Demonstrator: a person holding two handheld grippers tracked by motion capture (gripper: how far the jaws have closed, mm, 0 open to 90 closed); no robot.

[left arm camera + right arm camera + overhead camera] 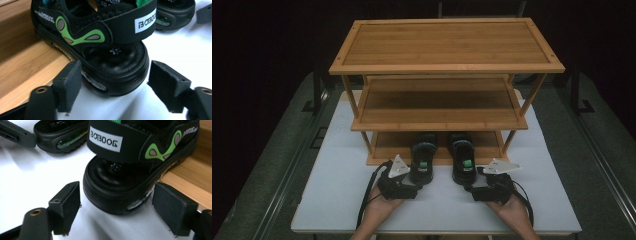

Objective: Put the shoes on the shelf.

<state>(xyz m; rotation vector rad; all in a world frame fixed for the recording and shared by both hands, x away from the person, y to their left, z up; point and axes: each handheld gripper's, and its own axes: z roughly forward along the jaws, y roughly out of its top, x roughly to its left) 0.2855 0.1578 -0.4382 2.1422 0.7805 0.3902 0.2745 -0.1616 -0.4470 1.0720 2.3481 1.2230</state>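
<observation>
At the front edge of the white table [337, 200], two black sandals with green accents sit side by side, toes up on the bottom board of the three-tier bamboo shoe rack [447, 65] and heels out on the tabletop. We have our left gripper [113, 82] straddling the heel of the left sandal [105, 50], jaws spread with a gap on each side, and our right gripper [116, 205] likewise unclenched around the heel of the right sandal [140, 165]; neither pair of pads presses yet. Each heel is rounded and slick, so a shallow pinch could let a sandal squirt out. The soles straddle the board's lip, so a pull at an angle could snag them or nudge the rack.
</observation>
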